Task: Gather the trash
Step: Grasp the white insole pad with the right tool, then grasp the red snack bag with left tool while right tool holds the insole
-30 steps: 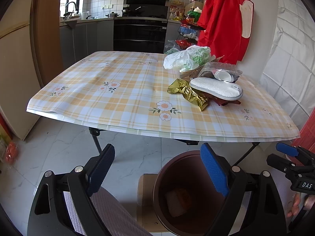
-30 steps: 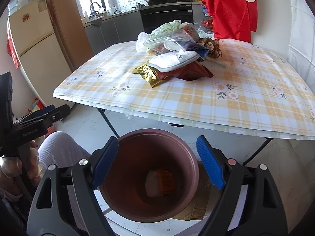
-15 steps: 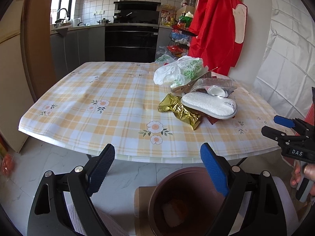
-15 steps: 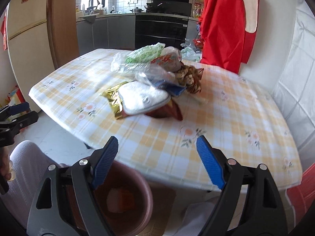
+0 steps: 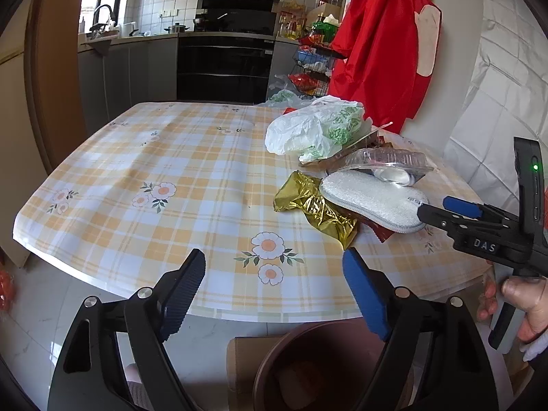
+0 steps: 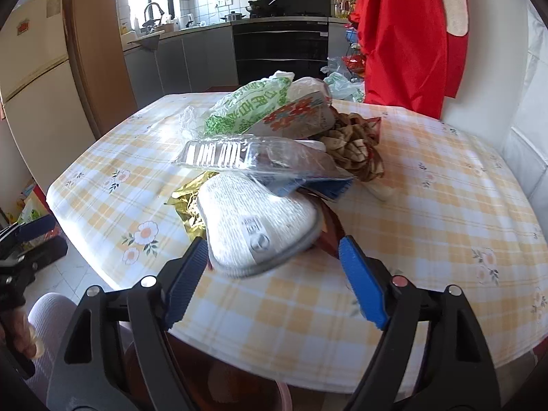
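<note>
A heap of trash lies on the checked table (image 5: 144, 185): a white padded insole (image 6: 253, 226), a crumpled gold wrapper (image 5: 315, 205), a clear plastic tray (image 6: 236, 154), a white-and-green plastic bag (image 5: 315, 130) and a brown patterned wrapper (image 6: 356, 144). My right gripper (image 6: 274, 257) hovers over the table's near edge just before the insole, jaws closing, nothing between the pads. My left gripper (image 5: 274, 270) hangs over the near edge left of the gold wrapper, jaws closing and empty. A brown bin (image 5: 308, 359) stands on the floor below, something pale inside.
A red garment (image 5: 383, 44) hangs on the wall behind the table's far right. Kitchen cabinets and a black oven (image 5: 226, 65) stand at the back. A cream fridge (image 6: 34, 78) is at the left. Flat cardboard (image 5: 243, 363) lies under the bin.
Both grippers moved from above the bin up toward the table. The right one came close to the insole. Both jaws narrowed slightly.
</note>
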Available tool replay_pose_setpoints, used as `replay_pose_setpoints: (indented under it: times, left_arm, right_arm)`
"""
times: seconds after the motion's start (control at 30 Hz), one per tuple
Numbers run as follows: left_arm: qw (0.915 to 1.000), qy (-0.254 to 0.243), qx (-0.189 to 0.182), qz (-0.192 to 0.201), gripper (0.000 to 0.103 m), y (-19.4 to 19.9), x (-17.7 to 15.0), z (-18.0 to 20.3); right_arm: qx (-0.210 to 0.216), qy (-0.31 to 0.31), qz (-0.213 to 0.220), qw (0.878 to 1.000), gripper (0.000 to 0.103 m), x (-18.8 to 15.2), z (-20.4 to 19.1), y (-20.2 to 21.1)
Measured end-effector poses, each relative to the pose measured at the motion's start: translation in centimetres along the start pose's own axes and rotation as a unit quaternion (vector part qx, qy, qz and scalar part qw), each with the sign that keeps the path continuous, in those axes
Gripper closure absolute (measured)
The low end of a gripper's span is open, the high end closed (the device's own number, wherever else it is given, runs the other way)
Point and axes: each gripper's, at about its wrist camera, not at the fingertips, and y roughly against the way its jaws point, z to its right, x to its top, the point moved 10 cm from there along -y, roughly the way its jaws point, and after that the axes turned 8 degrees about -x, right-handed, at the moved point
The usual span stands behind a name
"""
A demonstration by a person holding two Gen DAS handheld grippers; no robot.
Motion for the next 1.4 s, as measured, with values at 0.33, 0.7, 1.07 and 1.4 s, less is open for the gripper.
replay_pose_setpoints:
  times: [0.33,0.7,1.07,1.4]
  left_arm:
    - [0.9999,0.002,0.003,-0.014,0.026,-0.7,-1.0,-0.4]
    - [0.9999,-0.008,-0.006,-0.008,0.026,0.1,-0.6,1.2]
    - [0.9997,-0.019,-0.016,-0.010,0.026,0.5,-0.8,2.9]
    - [0.9992,-0.029,-0.021,-0.015,0.027,0.2,-1.2,3.7]
  right_arm:
    - [0.048,-0.108,-0.041,0.992,0.050,0.0,0.7,-3.5]
    - [0.091,-0.150,-0.029,0.984,0.075,-1.4,2.0,1.7]
    - [0.141,-0.205,-0.030,0.968,0.080,-3.8,3.6,6.3]
    - [0.133,-0.215,-0.007,0.968,0.081,-2.7,4.7,7.0]
